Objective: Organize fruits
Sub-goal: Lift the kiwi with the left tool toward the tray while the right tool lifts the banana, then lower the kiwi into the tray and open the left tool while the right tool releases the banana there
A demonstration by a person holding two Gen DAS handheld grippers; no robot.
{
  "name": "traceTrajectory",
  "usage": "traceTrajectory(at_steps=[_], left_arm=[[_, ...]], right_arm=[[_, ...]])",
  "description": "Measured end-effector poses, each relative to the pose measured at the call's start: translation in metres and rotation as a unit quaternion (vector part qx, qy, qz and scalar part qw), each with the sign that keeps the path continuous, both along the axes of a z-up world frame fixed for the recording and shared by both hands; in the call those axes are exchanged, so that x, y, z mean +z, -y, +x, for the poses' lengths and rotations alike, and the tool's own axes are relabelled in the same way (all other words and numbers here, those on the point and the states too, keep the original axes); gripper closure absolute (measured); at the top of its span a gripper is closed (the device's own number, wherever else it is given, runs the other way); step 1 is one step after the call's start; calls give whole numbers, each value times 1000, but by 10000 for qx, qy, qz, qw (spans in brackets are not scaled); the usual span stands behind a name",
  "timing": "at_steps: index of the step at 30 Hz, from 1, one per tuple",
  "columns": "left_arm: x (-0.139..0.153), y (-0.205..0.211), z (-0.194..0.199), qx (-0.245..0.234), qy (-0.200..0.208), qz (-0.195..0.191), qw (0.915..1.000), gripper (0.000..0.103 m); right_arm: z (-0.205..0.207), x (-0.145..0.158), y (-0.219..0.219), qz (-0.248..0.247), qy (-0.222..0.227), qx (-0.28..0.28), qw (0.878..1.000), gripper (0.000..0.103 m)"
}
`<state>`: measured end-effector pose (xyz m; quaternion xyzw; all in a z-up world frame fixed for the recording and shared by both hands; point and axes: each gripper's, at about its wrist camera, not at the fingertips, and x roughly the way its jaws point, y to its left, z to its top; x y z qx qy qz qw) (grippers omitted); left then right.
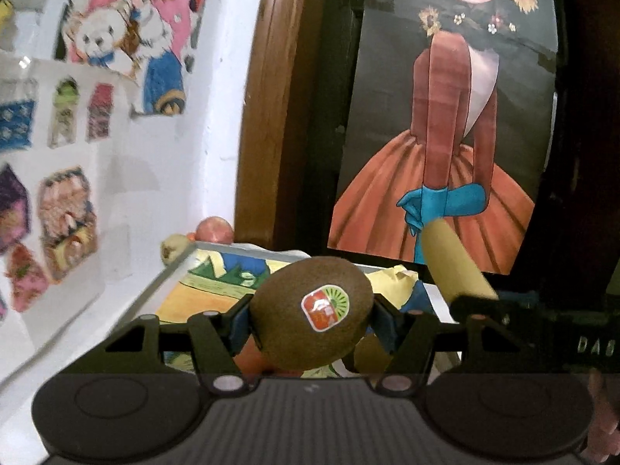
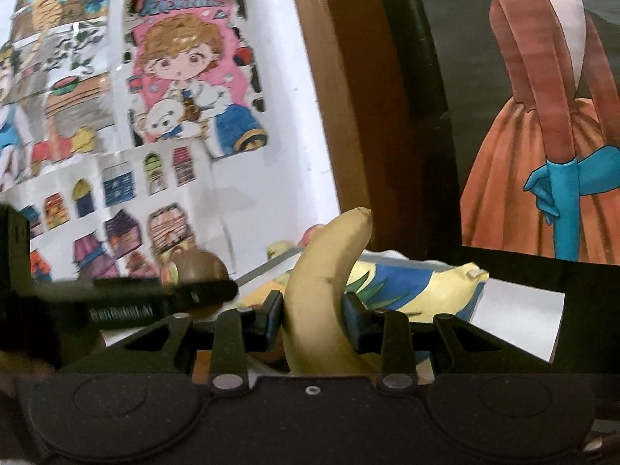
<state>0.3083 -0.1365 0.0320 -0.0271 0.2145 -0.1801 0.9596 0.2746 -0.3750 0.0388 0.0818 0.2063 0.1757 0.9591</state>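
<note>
Right hand-held gripper clamping banana, tip upward; left clamping kiwi crosswise

I see a fuzzy brown kiwi with a red-and-green sticker, a plain yellow banana, and a poster showing an orange dress with blue gloves.

Soft indoor light, fisheye bending the edges.
Wall drawings are blurring leftward; corners are darkening into black.
</note>
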Motion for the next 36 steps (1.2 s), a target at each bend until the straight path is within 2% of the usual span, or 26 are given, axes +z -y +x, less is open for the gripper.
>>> traceTrajectory(at_steps=[4,10,14,20,36], left_arm=[[-17,10,22,-36,-149,-45,9999,36],[-39,21,37,-141,-283,83,9995,36],[-45,29,36,-243,-121,291,9992,36],[-51,38,39,-391,-104,351,9986,36],[-74,47,48,-392,-515,465,9968,36]], right_arm=[[26,-12,2,97,-153,-94,9998,67],[54,-34,6,164,-418,-132,9989,67],[65,-46,8,134,-548,-186,9982,67],[77,-59,18,284,-708,-331,9965,67],[89,-64,23,444,-775,-408,9952,67]])
